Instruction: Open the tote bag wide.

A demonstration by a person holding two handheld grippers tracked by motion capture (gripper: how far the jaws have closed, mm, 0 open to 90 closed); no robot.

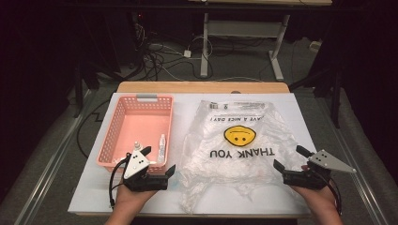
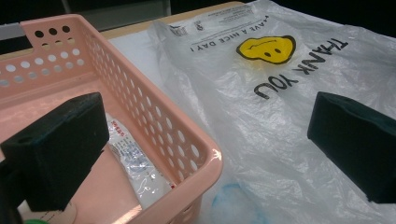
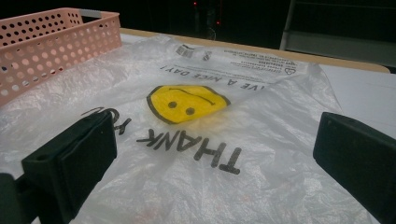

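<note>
A pink perforated basket (image 1: 141,123) stands on the left of the white table top, with a clear printed packet (image 1: 162,147) and a small bottle (image 1: 136,146) lying at its near end. A crumpled clear plastic bag (image 1: 241,140) with a yellow smiley and "THANK YOU" lies flat to its right. My left gripper (image 1: 159,160) hovers open over the basket's near right corner. In the left gripper view its jaws straddle the basket rim (image 2: 187,140), with the packet (image 2: 135,163) below. My right gripper (image 1: 288,158) is open at the bag's right edge, over the bag (image 3: 187,140), holding nothing.
The white table top (image 1: 94,187) has bare strips to the left of the basket and along the near edge. A wooden edge (image 1: 202,87) runs along the back. Behind it on the floor stand a desk frame (image 1: 206,42) and loose cables. Something pale blue (image 2: 233,200) shows through the bag.
</note>
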